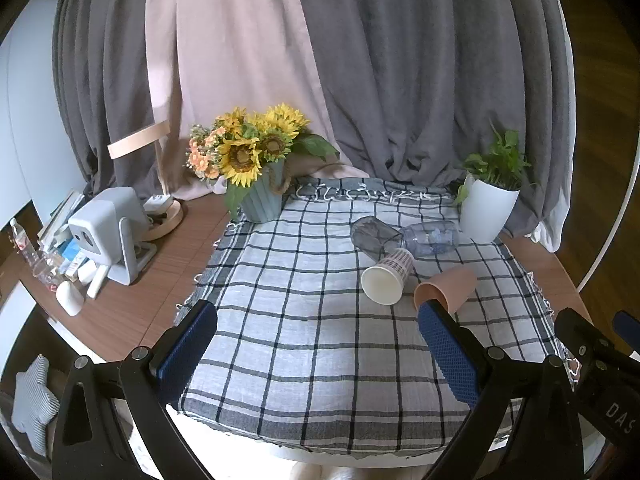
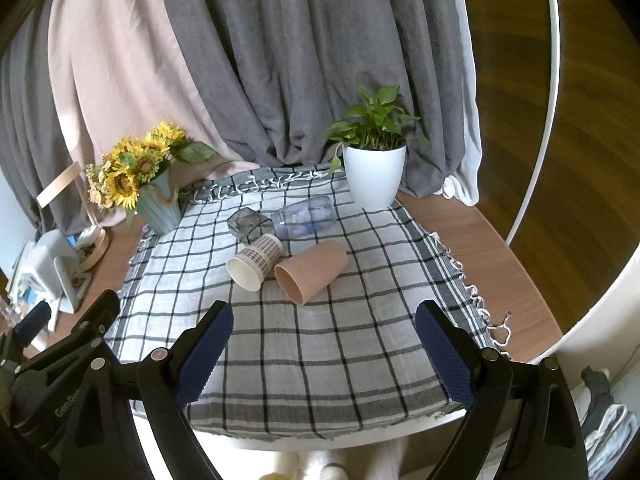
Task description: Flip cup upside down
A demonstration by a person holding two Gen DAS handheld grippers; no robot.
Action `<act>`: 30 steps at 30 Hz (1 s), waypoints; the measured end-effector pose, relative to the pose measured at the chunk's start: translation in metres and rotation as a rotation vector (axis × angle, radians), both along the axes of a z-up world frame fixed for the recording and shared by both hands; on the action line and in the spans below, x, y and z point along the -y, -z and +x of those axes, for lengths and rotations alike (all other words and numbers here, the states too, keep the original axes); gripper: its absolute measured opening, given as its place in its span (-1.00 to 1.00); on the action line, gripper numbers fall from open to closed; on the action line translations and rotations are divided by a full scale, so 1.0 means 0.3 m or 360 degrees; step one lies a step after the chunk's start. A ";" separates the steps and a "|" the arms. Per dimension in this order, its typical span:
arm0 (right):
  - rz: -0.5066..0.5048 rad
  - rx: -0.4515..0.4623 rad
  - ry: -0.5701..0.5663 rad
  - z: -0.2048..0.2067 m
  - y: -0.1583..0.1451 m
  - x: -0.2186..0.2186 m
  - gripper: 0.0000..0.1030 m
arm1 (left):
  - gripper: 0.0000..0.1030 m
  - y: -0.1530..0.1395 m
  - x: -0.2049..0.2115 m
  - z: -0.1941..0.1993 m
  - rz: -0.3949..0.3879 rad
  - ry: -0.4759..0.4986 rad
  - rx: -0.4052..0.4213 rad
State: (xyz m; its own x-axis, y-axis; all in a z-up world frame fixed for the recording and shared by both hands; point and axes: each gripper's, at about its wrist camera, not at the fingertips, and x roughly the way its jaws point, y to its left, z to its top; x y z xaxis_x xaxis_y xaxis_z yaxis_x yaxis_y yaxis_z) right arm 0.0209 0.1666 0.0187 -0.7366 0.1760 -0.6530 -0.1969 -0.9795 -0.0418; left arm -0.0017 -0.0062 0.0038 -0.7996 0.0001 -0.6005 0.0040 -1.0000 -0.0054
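Note:
Several cups lie on their sides on the checked cloth (image 2: 312, 344). A pink cup (image 2: 310, 271) (image 1: 448, 286) lies with its mouth toward me. A white paper cup with a patterned wall (image 2: 256, 262) (image 1: 388, 276) lies left of it. A grey glass cup (image 2: 248, 222) (image 1: 374, 234) and a clear cup with blue print (image 2: 306, 216) (image 1: 432, 236) lie behind. My right gripper (image 2: 324, 320) is open and empty, short of the pink cup. My left gripper (image 1: 318, 316) is open and empty, left of the cups.
A white pot with a green plant (image 2: 374, 172) stands at the back right. A blue vase of sunflowers (image 1: 260, 192) stands at the back left. A grey device (image 1: 112, 232), a lamp base and small items sit on the wooden table at left. Curtains hang behind.

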 end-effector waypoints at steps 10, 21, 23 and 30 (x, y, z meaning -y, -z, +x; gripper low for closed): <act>-0.0001 -0.0002 0.0000 0.001 -0.003 -0.003 0.80 | 0.99 -0.004 0.004 -0.002 0.0007 0.0003 0.0001; -0.0003 0.0000 0.0003 -0.004 0.000 -0.008 0.80 | 0.99 -0.003 -0.001 -0.003 0.0012 0.0003 0.0000; -0.0002 0.0001 0.0004 -0.004 0.001 -0.008 0.80 | 0.99 -0.003 0.001 -0.007 0.0012 0.0002 0.0002; -0.0005 0.0009 0.0001 -0.013 0.008 -0.008 0.80 | 0.99 -0.001 0.001 -0.006 0.0015 0.0004 0.0000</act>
